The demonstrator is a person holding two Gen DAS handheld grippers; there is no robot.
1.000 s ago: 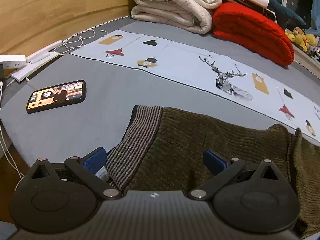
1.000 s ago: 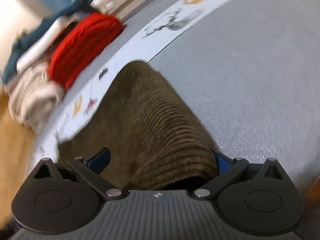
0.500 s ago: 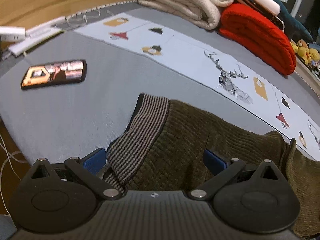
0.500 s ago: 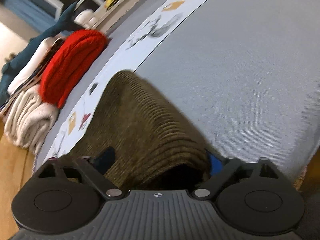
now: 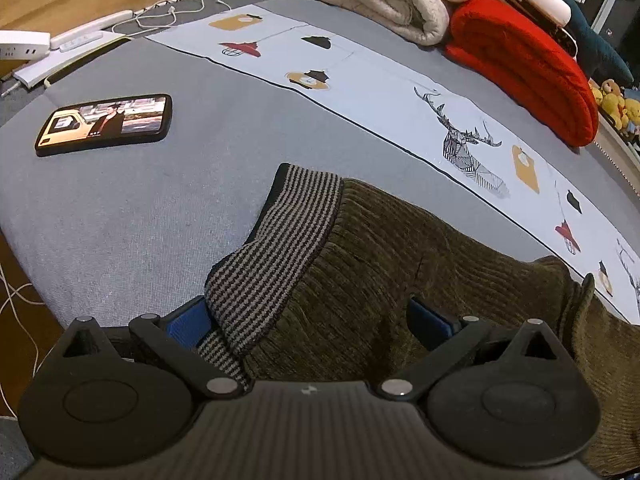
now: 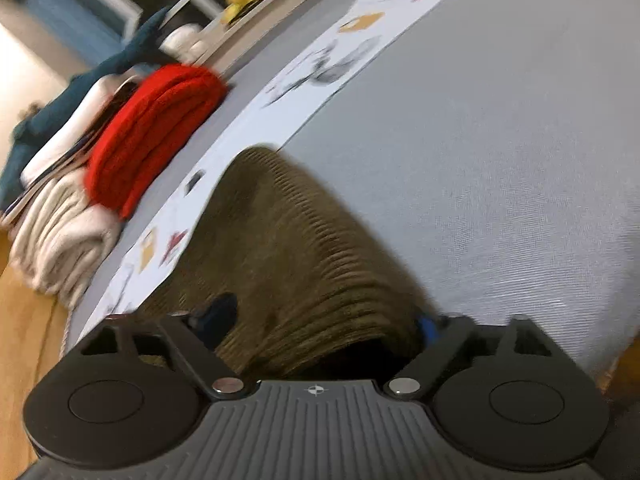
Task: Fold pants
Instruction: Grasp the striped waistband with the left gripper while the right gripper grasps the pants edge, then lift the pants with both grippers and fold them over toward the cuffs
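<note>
Item: olive-brown corduroy pants (image 5: 400, 272) with striped knit waistband (image 5: 276, 256), on grey bed (image 5: 140, 216). Left tongs (image 5: 310, 320) released, straddling waistband. Right tongs (image 6: 324, 322) just narrowed around leg end, not yet clenched; fold likely imminent.

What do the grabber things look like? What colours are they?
Both look alike. The left gripper and right gripper each have a black ribbed body, two round black discs, black linkage bars with silver rivets, and blue finger pads. A tiny white mark sits in the middle. No hands or sleeves show.
</note>
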